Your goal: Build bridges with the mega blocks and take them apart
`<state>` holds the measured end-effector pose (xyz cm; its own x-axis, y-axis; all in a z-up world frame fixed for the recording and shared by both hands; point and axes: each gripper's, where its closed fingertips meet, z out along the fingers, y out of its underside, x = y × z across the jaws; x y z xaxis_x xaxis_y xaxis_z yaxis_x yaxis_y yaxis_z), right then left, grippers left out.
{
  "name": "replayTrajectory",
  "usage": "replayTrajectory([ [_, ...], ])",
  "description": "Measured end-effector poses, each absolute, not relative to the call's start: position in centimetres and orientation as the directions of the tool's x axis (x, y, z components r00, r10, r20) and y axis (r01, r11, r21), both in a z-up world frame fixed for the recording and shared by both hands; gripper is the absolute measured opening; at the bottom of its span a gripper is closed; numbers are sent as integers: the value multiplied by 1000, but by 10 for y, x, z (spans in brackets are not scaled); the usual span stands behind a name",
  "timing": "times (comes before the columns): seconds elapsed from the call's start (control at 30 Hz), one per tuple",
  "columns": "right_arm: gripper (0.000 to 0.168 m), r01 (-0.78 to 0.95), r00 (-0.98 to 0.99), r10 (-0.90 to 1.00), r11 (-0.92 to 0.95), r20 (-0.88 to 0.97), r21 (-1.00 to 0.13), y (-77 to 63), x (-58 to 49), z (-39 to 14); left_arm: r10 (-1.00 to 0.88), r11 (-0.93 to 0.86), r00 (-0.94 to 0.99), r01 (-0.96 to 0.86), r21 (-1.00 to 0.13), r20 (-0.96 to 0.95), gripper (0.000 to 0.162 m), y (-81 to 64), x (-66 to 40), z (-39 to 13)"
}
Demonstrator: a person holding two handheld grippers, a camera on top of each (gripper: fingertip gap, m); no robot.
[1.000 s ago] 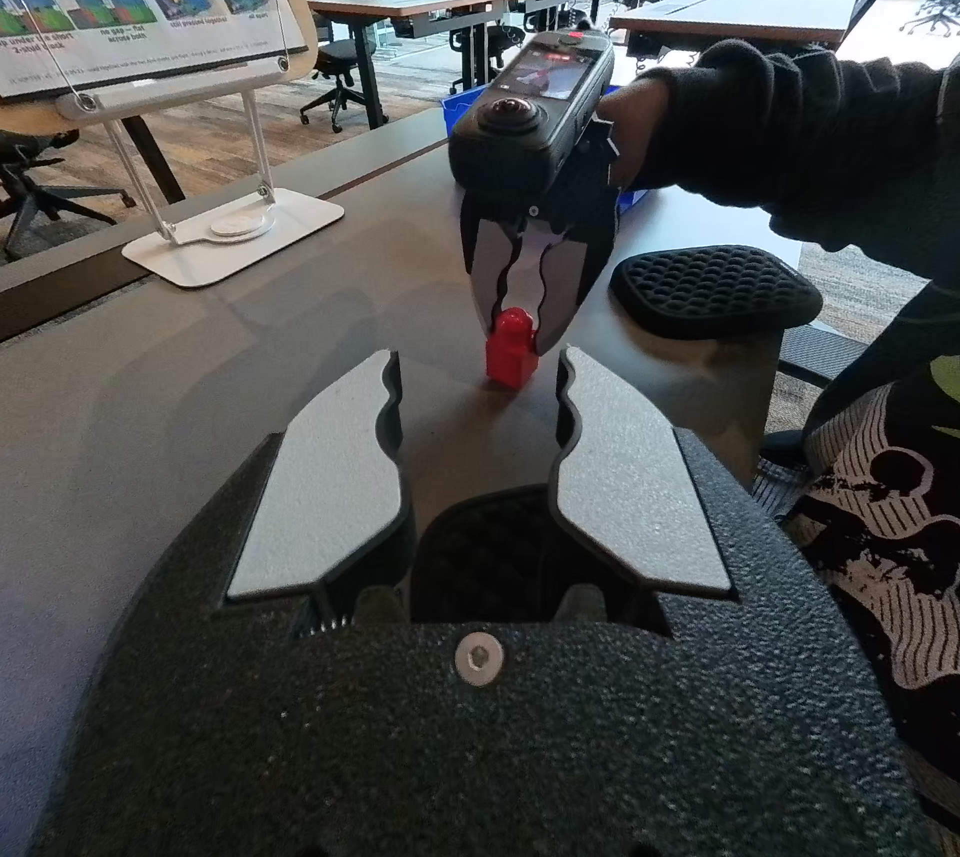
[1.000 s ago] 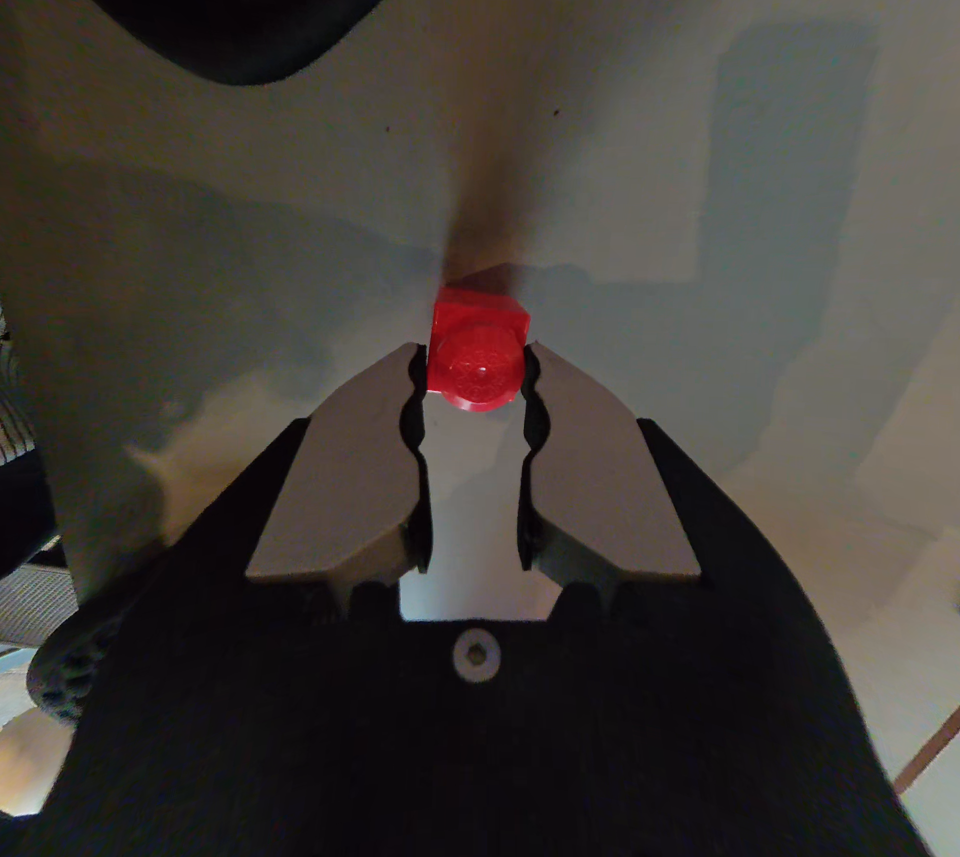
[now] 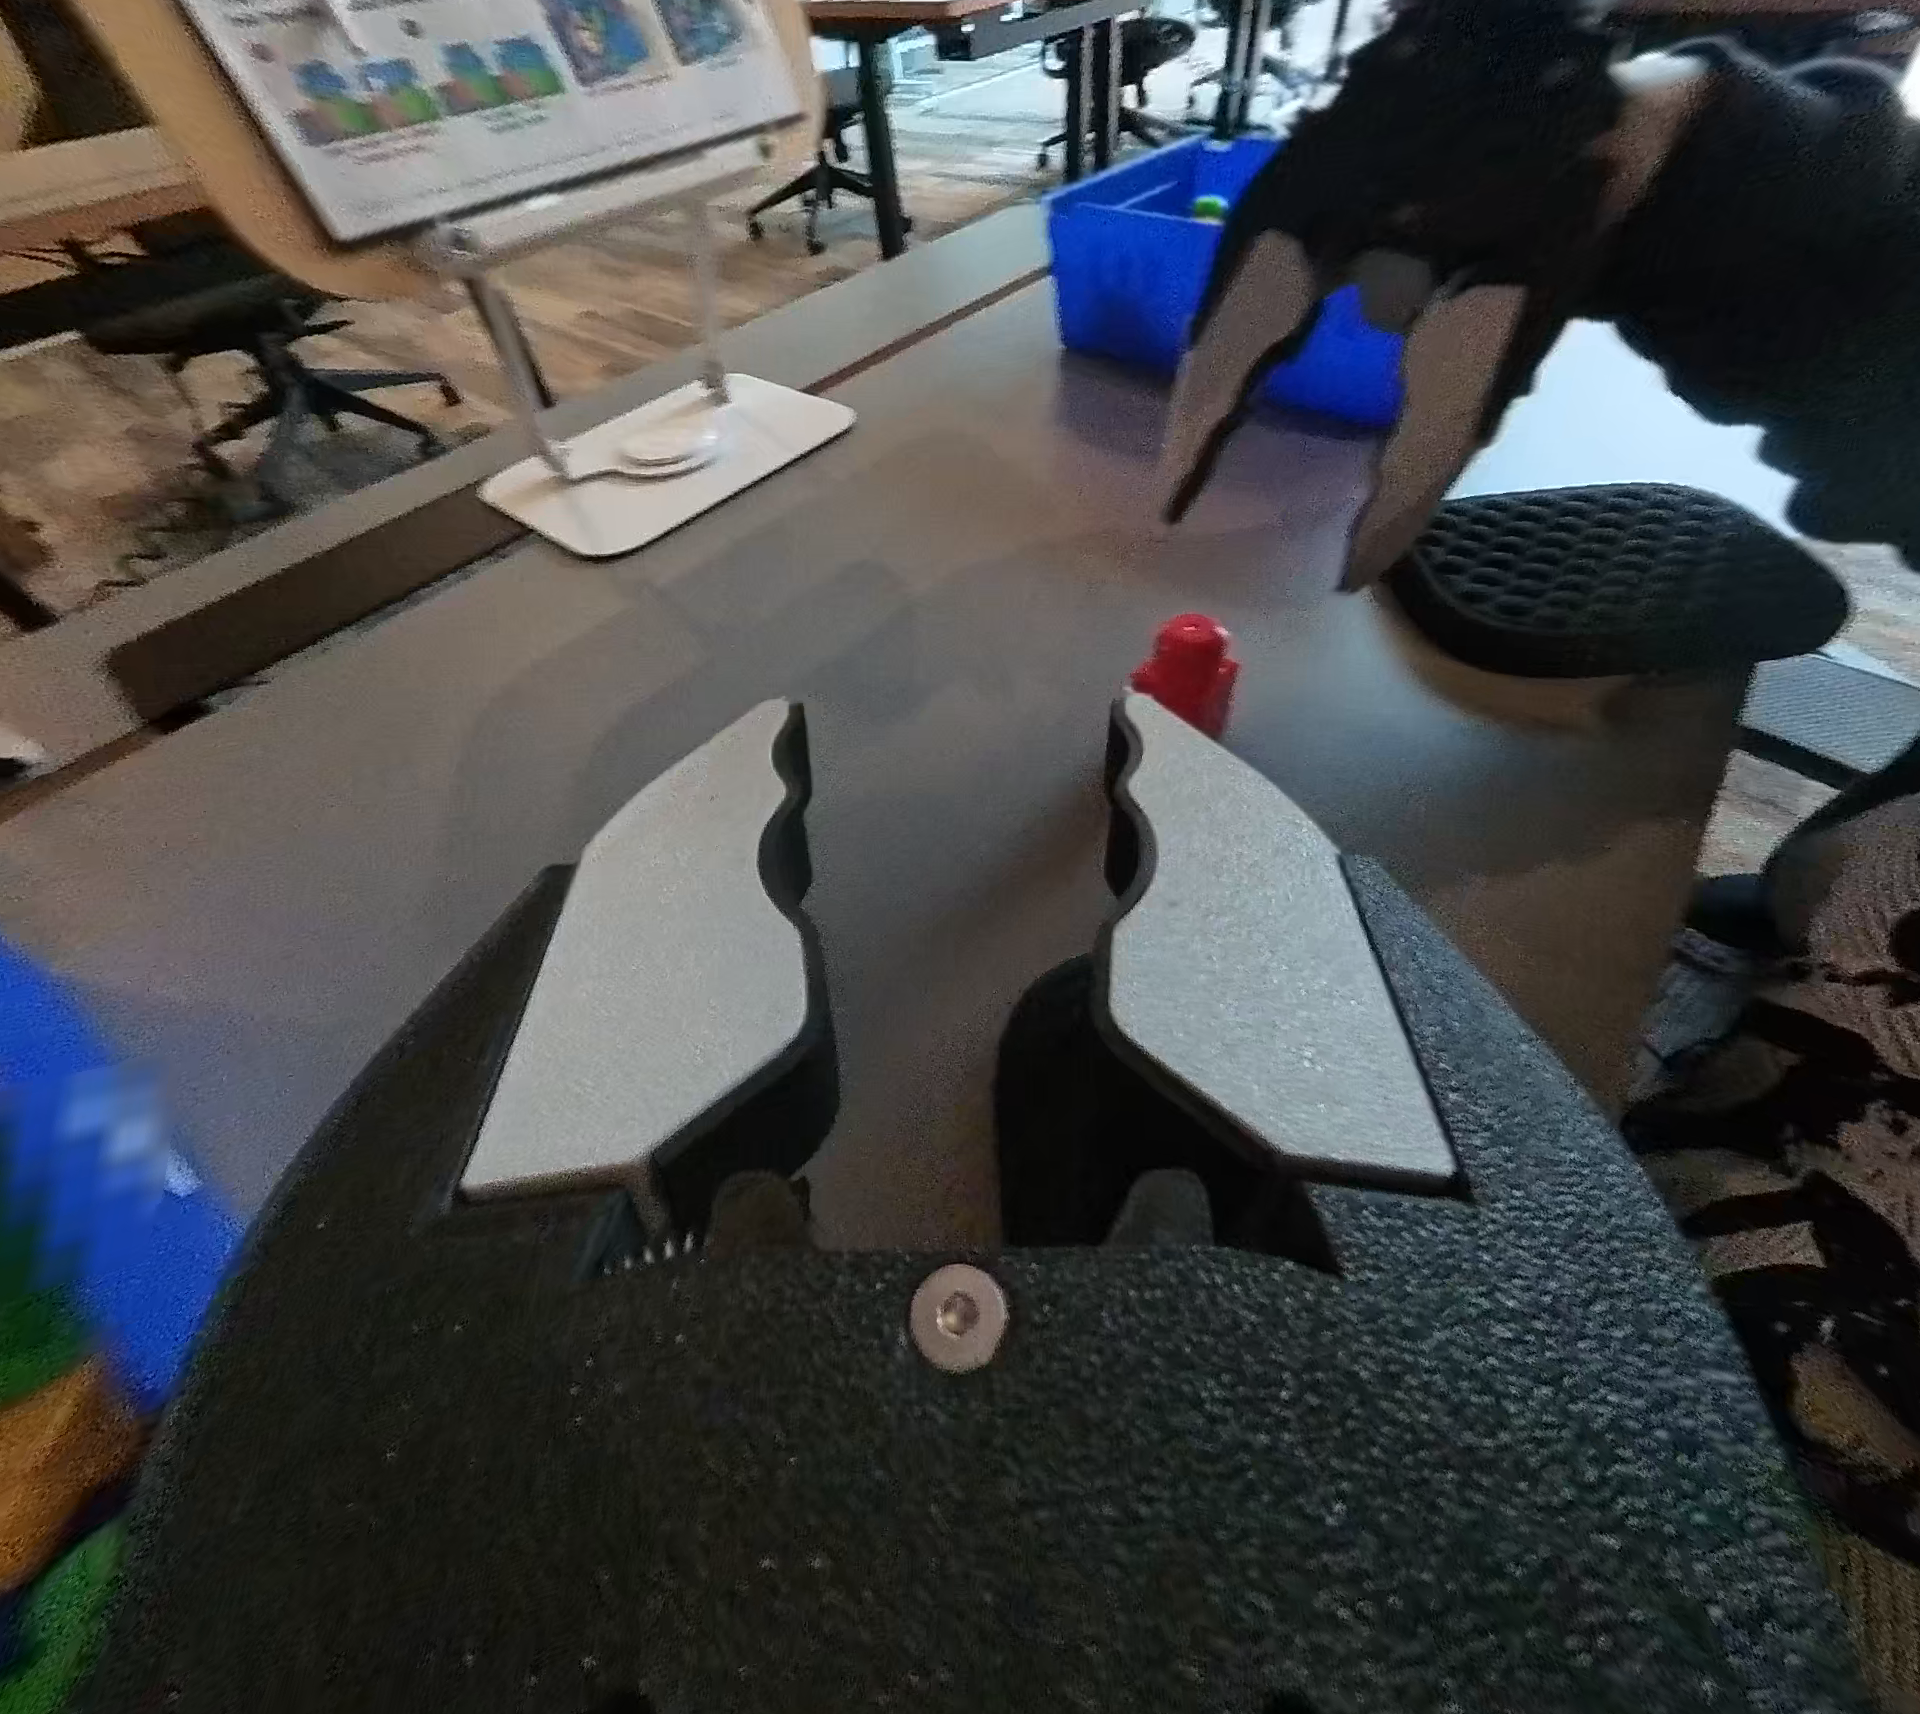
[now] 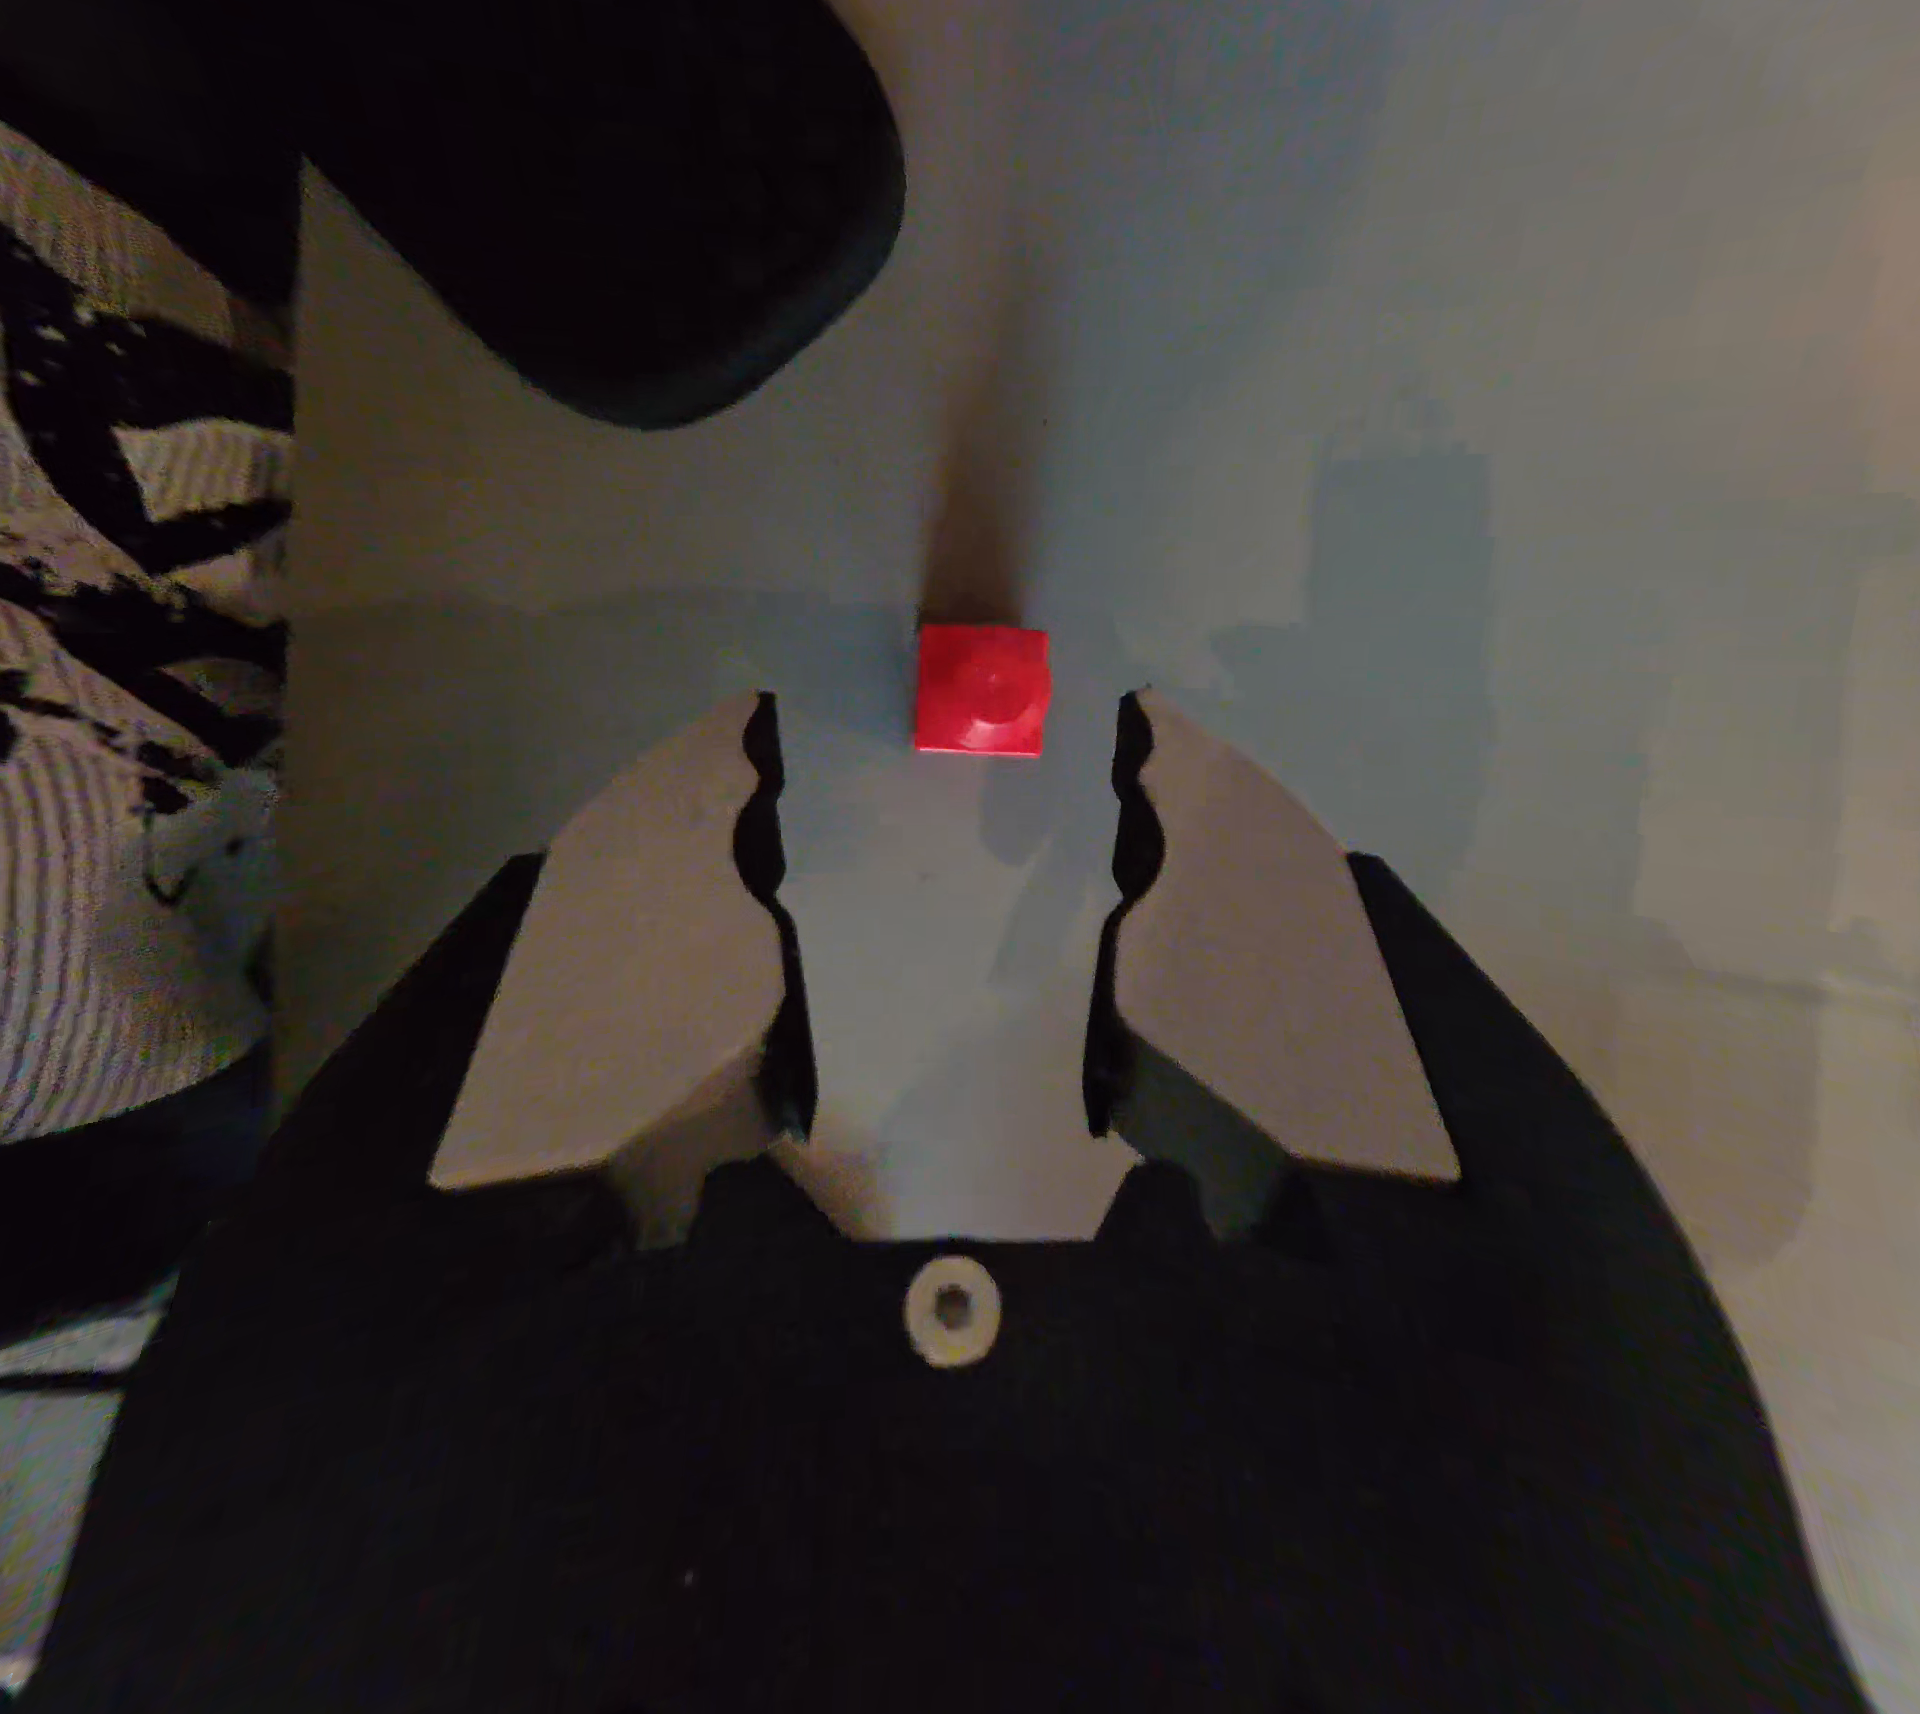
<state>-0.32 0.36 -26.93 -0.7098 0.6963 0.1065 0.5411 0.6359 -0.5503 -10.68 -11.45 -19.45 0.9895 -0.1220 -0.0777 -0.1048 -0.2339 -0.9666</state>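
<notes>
Table [image 3: 727,729] dark grey, bears all; blue bin [image 3: 1127,277] far side, contents mostly hidden, blurred blue-green shapes at left edge unreadable

Right gripper [image 4: 948,708] jaws apart, empty, above block; left gripper [image 3: 956,719] jaws apart, empty, low over table

Red block [image 4: 982,696] upright on table, single stud up; likely light, rigid, slick plastic; grip flat sides below stud

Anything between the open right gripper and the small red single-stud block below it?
Nothing: in the right wrist view only bare grey tabletop shows around the red single-stud block beneath the right gripper.
</notes>
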Motion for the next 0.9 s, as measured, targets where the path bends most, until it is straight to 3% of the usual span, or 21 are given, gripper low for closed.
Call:
replayTrajectory([
  [0.2, 61, 527, -619, 772, 545, 146, -652, 29, 11, -257, 75, -325, 977, -165, -931, -199, 53, -141, -188, -178],
  [0.5, 60, 498, -544, 829, 440, 126, -747, 52, 11, -252, 273, -549, 938, -32, -835, -215, 51, -168, -325, -199],
  [0.7, 59, 488, -553, 824, 444, 127, -752, 52, 12, -253, 219, -708, 927, -63, -703, -304, 57, -156, -385, -238],
  [0.9, 59, 474, -551, 824, 436, 128, -765, 52, 12, -249, -64, -718, 924, -304, -627, -376, 55, -129, -398, -249],
])
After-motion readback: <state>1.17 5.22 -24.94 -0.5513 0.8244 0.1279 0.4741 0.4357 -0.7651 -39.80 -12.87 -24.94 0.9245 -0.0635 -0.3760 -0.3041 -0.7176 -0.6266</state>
